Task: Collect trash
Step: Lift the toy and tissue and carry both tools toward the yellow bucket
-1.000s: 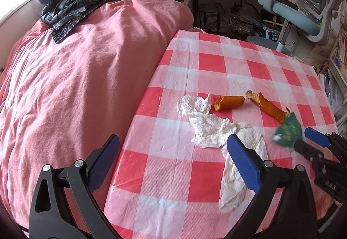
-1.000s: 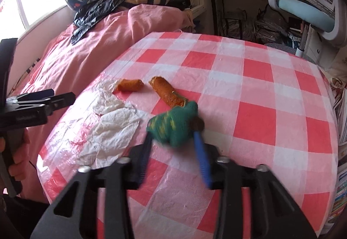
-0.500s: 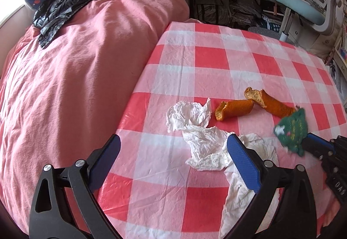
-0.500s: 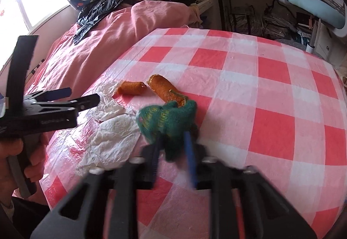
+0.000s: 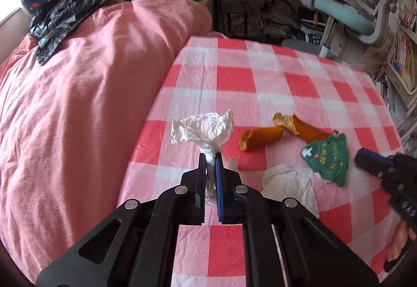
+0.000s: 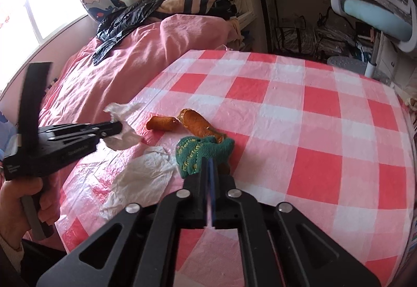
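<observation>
My left gripper point(image 5: 210, 158) is shut on a crumpled white tissue point(image 5: 204, 128), pinched at its lower end near the table's left edge; it also shows in the right wrist view point(image 6: 118, 126). My right gripper point(image 6: 208, 164) is shut on a green knitted scrap point(image 6: 199, 153) with yellow stitching, held just above the cloth; the scrap also shows in the left wrist view point(image 5: 328, 156). Two orange peel pieces point(image 5: 260, 138) point(image 5: 302, 128) lie on the red-and-white checked tablecloth point(image 5: 260, 78). A second white tissue point(image 5: 289, 186) lies flat by the front edge.
A bed with a pink cover point(image 5: 78, 104) borders the table on the left, with a black plastic bag point(image 5: 70, 16) on it. A blue-grey office chair point(image 5: 351, 13) and cluttered desk stand beyond the far edge. A bookshelf point(image 5: 402, 57) is at right.
My left gripper moved forward and closed on the white tissue. My right gripper closed fully on the green scrap and shifted it left, next to the orange peel.
</observation>
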### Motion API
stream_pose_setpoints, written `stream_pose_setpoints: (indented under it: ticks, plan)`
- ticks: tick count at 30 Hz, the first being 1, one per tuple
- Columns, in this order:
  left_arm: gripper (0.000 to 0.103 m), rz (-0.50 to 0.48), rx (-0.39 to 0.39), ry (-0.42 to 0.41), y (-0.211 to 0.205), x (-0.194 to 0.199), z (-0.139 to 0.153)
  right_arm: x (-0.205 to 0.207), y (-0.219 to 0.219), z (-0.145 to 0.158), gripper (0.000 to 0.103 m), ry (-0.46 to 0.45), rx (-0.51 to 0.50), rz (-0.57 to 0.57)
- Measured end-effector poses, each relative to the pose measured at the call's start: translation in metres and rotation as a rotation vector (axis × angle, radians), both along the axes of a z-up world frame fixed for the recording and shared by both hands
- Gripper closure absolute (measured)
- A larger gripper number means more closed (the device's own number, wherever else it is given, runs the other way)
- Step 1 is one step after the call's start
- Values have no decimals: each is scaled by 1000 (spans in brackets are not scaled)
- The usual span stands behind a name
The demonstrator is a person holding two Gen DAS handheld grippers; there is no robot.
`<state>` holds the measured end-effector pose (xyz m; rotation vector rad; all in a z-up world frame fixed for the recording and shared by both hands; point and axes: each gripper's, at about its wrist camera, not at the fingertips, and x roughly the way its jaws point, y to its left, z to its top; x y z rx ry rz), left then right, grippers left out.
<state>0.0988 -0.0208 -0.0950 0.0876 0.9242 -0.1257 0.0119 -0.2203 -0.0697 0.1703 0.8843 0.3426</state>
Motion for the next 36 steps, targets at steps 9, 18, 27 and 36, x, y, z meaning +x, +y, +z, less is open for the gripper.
stream_pose_setpoints:
  ticks: [9, 18, 27, 36]
  plan:
    - [96, -71, 59, -133, -19, -24, 40, 16, 19, -20, 71, 48, 0, -17]
    - [96, -95, 60, -197, -24, -39, 62, 4, 10, -8, 81, 22, -10, 9]
    - [96, -132, 31, -242, -26, -66, 81, -25, 9, 25, 81, -57, -35, 57]
    - [96, -216, 15, -283, -39, -110, 96, -58, 4, 47, 81, -111, -85, 76]
